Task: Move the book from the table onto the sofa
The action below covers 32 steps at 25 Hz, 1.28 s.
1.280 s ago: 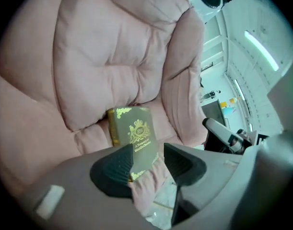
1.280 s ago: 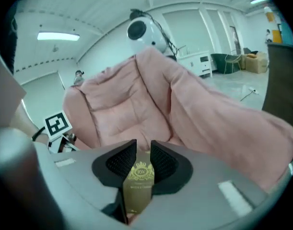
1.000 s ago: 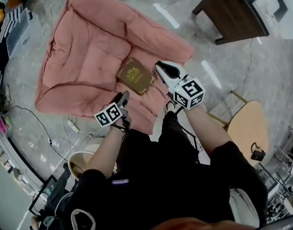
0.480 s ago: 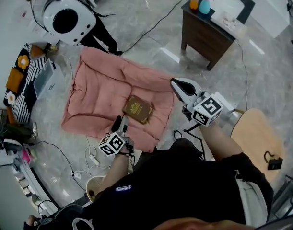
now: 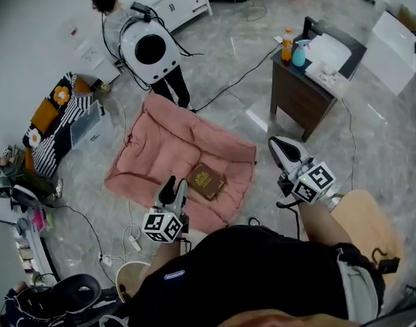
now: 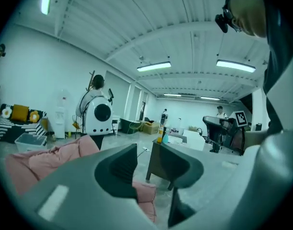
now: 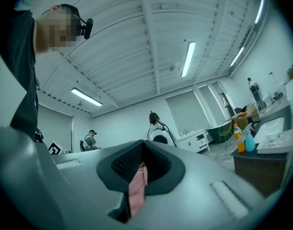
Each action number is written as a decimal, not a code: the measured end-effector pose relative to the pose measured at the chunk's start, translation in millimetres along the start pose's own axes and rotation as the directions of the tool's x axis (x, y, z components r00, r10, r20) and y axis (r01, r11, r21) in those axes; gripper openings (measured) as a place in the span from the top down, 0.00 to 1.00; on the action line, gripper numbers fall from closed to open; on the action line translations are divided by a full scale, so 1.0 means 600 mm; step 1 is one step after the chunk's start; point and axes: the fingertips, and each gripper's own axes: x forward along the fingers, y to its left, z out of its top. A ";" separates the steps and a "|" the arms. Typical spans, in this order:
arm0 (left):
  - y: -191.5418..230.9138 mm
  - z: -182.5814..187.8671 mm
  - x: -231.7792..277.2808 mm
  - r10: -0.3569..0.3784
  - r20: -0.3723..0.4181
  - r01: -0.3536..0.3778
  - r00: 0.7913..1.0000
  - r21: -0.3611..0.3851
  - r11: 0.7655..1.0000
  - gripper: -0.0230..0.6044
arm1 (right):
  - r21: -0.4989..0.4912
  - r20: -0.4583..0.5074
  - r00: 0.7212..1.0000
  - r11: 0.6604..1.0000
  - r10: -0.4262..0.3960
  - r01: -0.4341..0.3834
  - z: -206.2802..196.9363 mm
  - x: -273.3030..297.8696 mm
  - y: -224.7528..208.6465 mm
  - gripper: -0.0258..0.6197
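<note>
The brown book (image 5: 206, 180) lies flat on the pink floor sofa (image 5: 168, 157), near its front right part, with nothing touching it. My left gripper (image 5: 173, 191) hovers just in front of the sofa's near edge, jaws a little apart and empty; in the left gripper view (image 6: 153, 163) the pink sofa (image 6: 50, 152) shows low at the left. My right gripper (image 5: 281, 147) is raised to the right of the sofa, well clear of the book. It is shut on nothing (image 7: 142, 164); only a sliver of pink sofa (image 7: 135, 188) shows past its pads.
A dark wooden side table (image 5: 299, 95) at the back right carries an orange bottle (image 5: 287, 44) and a blue spray bottle (image 5: 299, 54). A person with a round white backpack unit (image 5: 150, 48) stands behind the sofa. A wooden chair (image 5: 363, 216) is at my right; cables and a power strip (image 5: 133, 242) lie at front left.
Both grippers have risen away from the sofa and the head view has pulled back, showing far more of the room. The book stays where it lay on the sofa.
</note>
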 end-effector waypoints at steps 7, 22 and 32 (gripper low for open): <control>-0.011 0.069 -0.105 -0.111 0.119 0.094 0.987 0.140 0.986 0.73 | -0.066 0.053 0.999 0.998 -0.009 0.012 0.036 0.006 0.126 0.91; 0.040 -0.009 -0.310 -0.335 0.037 0.325 0.941 0.168 0.931 0.76 | -0.155 0.074 0.984 0.973 -0.161 0.171 0.016 -0.074 0.412 0.91; -0.263 0.014 -0.248 -0.697 -0.021 0.668 0.717 0.305 0.679 0.76 | -0.207 0.220 0.862 0.841 -0.457 0.499 0.101 -0.384 0.407 0.91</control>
